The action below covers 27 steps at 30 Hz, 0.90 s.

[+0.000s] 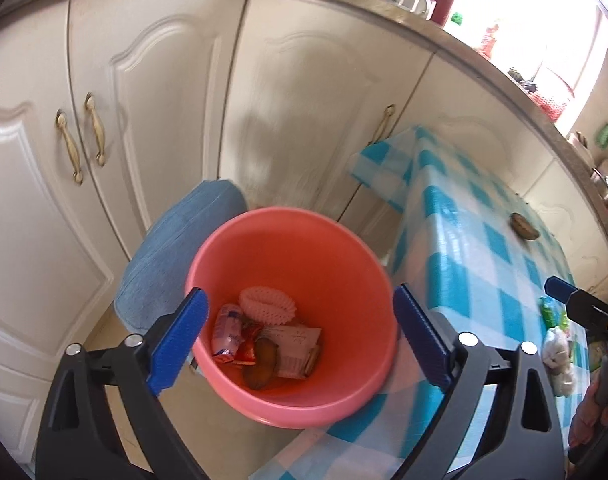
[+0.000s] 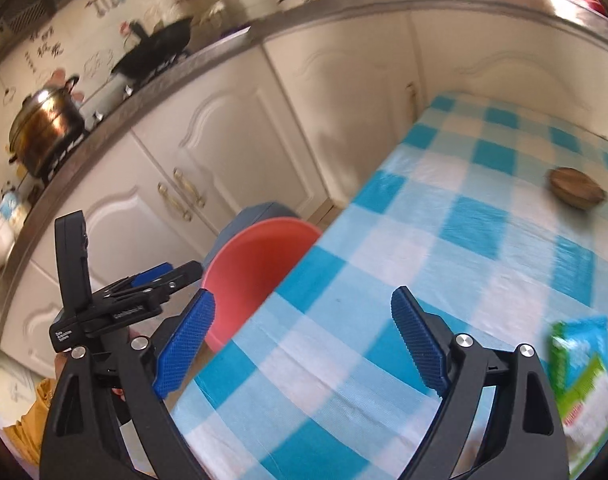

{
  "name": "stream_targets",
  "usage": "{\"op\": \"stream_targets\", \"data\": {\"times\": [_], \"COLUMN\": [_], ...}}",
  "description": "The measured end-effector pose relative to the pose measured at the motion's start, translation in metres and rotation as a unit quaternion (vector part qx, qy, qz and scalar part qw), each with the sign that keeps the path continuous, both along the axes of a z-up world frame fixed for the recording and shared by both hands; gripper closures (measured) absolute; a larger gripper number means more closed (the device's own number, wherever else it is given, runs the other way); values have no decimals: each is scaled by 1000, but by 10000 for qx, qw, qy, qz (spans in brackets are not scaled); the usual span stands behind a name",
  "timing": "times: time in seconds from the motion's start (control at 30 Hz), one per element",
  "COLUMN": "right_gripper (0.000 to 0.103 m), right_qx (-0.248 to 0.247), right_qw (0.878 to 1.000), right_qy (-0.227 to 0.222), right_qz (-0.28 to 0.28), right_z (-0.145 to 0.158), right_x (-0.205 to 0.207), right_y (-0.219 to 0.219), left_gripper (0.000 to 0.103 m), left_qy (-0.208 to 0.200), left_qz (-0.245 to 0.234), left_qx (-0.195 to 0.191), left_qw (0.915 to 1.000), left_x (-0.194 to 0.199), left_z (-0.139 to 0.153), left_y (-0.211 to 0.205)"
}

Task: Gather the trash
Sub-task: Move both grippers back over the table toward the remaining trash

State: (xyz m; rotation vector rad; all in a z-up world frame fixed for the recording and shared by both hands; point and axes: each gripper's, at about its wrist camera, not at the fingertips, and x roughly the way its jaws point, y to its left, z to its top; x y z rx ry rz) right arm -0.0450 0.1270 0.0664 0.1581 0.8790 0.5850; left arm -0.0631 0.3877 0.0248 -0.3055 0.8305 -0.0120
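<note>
Two tools at work in kitchen, both spread wide, nothing between blue pads. Left tool [image 1: 299,340] hangs above pink bucket [image 1: 344,248], which sits on floor just beside worktop [image 2: 444,240] with blue-checked cloth. Inside bucket: white foam net [image 1: 267,305], pink wrapper [image 1: 226,333], red wrapper [image 1: 246,349], brown peel [image 1: 261,364], paper packet [image 1: 297,347]. Right tool [image 2: 304,344] hovers over worktop near bucket edge. Green-and-white packet [image 2: 582,376] lies on cloth at right; brown shell-like scrap [image 2: 576,189] farther back. Blue cushion [image 1: 171,256] touches bucket.
</note>
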Motion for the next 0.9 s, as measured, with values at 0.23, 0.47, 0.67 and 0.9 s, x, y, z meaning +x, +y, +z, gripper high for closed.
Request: {"op": "stream_targets", "data": {"times": [0.23,0.47,0.67,0.9], "right_gripper": [14,14,14,13], "right_qx": [229,335,458,583], "right_qw": [9970,9900,9806,9718], "right_qy": [-270,-336,-353,-443], "right_qz": [-689,-1329,-1871,-2243], "right_z": [8,5,-3,-12], "right_x": [-25,-52,-73,-88], "right_y": [-49,-103,-151,-192], "left_gripper": [6,6,6,6], "left_qy": [-184,-234,-310,-299], "left_qz": [-354,-825,-1288,-1952], "left_qx": [-41,-22,-144,-138], "left_qw": [9992,9963,9911,9802], "left_x": [-3,-3,0,15], "left_z": [20,31,44,59], "left_y": [-29,-70,-108,-167]}}
